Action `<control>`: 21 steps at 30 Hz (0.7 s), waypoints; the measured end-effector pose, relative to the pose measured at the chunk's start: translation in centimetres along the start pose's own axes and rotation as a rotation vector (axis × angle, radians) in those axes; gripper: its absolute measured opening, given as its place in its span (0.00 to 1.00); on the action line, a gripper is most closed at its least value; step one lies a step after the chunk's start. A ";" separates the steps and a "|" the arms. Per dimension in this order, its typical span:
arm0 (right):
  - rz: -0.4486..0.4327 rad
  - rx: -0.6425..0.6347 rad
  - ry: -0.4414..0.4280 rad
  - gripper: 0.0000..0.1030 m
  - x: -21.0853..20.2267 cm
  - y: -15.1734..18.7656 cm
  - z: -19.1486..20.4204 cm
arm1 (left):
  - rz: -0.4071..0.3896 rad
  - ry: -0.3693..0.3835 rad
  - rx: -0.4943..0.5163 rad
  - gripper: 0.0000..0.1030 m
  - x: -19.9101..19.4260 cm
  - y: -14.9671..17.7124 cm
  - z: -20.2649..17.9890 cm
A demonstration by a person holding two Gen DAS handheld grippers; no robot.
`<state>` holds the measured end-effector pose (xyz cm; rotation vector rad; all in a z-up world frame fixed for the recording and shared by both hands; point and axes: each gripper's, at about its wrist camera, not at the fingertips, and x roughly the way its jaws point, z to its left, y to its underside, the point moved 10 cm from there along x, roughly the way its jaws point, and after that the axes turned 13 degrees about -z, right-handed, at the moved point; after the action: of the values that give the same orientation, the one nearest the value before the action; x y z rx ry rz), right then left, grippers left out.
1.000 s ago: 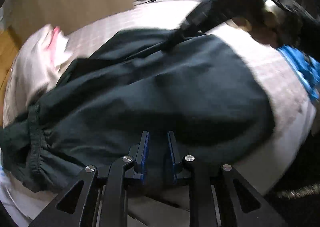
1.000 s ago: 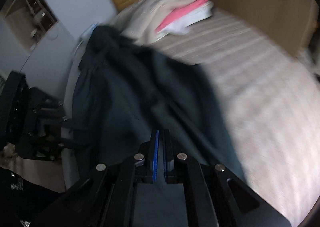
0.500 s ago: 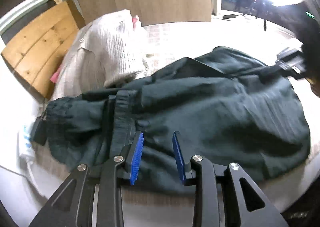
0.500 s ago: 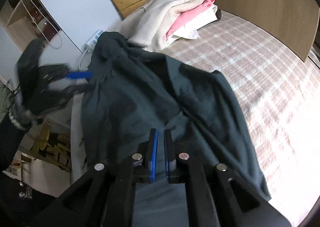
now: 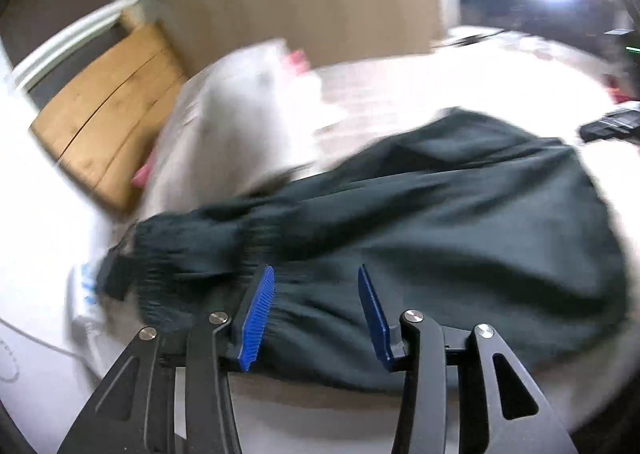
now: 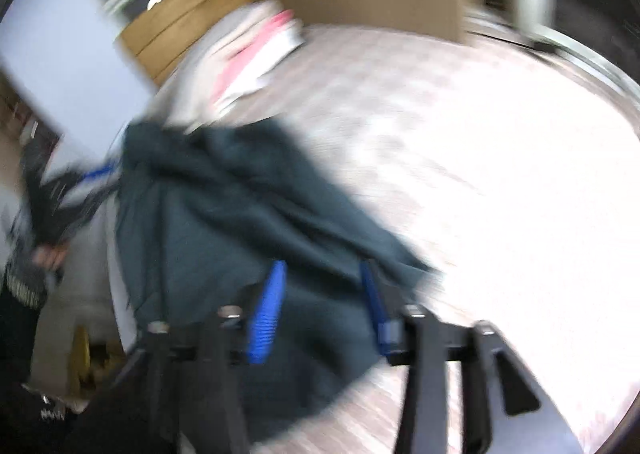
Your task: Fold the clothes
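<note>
Both tools are hanging spread over the dark trousers [image 5: 420, 221] on the bed [image 6: 480, 141]: left tool [image 5: 316, 310] at the waistband, right tool [image 6: 320, 306] at the far end; pinch edges squarely.

Two claw-mounted fisheye views, both close above the bed [image 5: 460, 93]

The left wrist camera looks low along the dark garment [image 5: 440, 234]; the right wrist camera faces it from its other end. Both share the garment, the folded stack [image 6: 256, 53] and the wooden headboard [image 5: 108, 113].
</note>
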<state>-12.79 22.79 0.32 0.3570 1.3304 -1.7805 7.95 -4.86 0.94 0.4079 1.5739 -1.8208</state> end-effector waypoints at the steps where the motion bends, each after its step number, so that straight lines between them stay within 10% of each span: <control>1: -0.004 0.052 -0.004 0.45 -0.7 0.2 -1.4 | -0.013 0.062 0.008 0.46 -0.9 -0.2 -3.0; 10: 0.062 0.095 -0.077 0.45 1.1 2.8 -2.7 | -0.031 0.355 0.185 0.54 -2.9 1.0 -25.3; 18: 0.041 0.030 -0.079 0.46 2.8 2.9 -1.0 | 0.016 0.226 0.264 0.64 -0.3 2.4 -28.6; 20: 0.033 0.019 -0.078 0.35 3.1 2.9 -0.8 | 0.021 0.256 0.229 0.47 -0.2 2.3 -28.7; 21: 0.031 0.022 -0.080 0.14 3.2 2.9 -0.8 | 0.029 0.282 0.214 0.17 -0.2 2.2 -28.9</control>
<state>-12.67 21.84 -3.93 0.3130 1.2439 -1.7665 3.95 22.79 -6.86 0.8132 1.5477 -1.9833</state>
